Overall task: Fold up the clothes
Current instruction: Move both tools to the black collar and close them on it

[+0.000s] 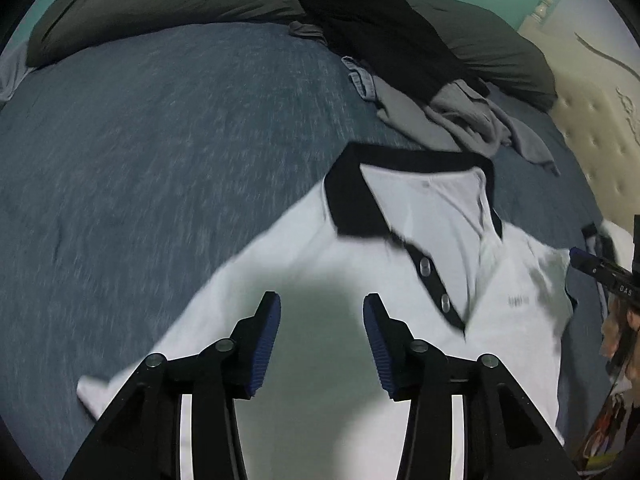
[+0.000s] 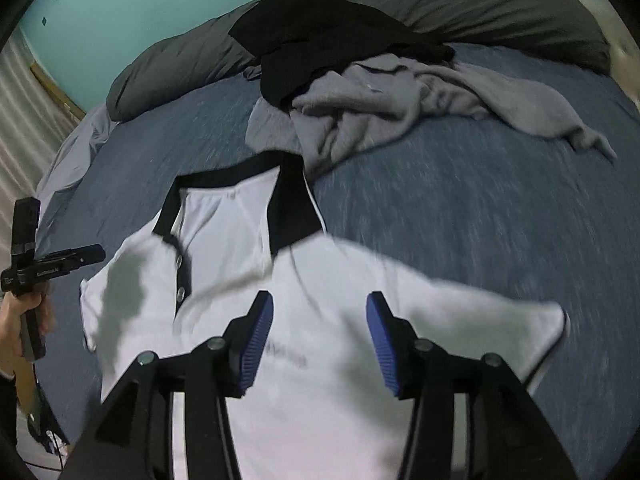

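Note:
A white polo shirt with a black collar and a buttoned placket lies face up on the blue bed cover. My left gripper hovers over the shirt's shoulder and chest, open, with nothing between its blue pads. In the right wrist view the same shirt spreads out, one short sleeve reaching right. My right gripper hangs above the chest near the small logo, also open and holding nothing. A person's hand holds the left tool's handle at the left edge.
A crumpled grey garment and a black one lie heaped just beyond the collar. A dark grey duvet runs along the far side. A cream tufted headboard stands at the right. The blue cover stretches to the left.

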A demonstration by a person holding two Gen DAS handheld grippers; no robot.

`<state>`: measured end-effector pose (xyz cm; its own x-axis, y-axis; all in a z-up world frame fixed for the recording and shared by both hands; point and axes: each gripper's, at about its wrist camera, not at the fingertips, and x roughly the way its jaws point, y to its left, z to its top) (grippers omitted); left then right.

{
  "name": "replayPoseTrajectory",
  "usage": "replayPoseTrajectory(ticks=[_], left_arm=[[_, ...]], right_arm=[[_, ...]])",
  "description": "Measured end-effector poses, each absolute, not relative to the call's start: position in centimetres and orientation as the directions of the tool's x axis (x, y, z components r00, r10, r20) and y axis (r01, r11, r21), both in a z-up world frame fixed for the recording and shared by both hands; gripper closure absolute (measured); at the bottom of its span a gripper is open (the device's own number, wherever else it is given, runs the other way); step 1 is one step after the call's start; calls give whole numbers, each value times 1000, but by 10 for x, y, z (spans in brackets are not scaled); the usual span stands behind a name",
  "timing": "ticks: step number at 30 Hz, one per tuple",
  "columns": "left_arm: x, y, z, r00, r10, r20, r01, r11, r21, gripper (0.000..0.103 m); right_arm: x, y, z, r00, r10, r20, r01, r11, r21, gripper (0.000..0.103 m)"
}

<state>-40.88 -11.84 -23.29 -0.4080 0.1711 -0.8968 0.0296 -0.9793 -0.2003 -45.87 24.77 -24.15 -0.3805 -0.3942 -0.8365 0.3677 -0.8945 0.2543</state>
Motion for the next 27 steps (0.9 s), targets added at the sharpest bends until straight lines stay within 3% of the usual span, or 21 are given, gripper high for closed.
replayPoseTrajectory(ticks=[2,4,5,27], left_arm=[[-428,-114,-236,-414,160,-896,25,-982,-187,55],[-445,-110,-240,-417,158,-895,23,-983,-184,44],[-453,-109,-242,-418,159,-895,21,-983,-184,43],[-547,-86,-285,-408,107,-907,-9,-993,-114,42]], right_arm=[[-474,236,-244,-391,-382,-837,375,-897,234,52],[-489,221,-248,-395,-379,-837,390,-894,220,52],[-494,217,-248,-399,-373,-838,394,-895,211,52],[-577,142,-289,-417,-249,-874,422,-905,56,44]])
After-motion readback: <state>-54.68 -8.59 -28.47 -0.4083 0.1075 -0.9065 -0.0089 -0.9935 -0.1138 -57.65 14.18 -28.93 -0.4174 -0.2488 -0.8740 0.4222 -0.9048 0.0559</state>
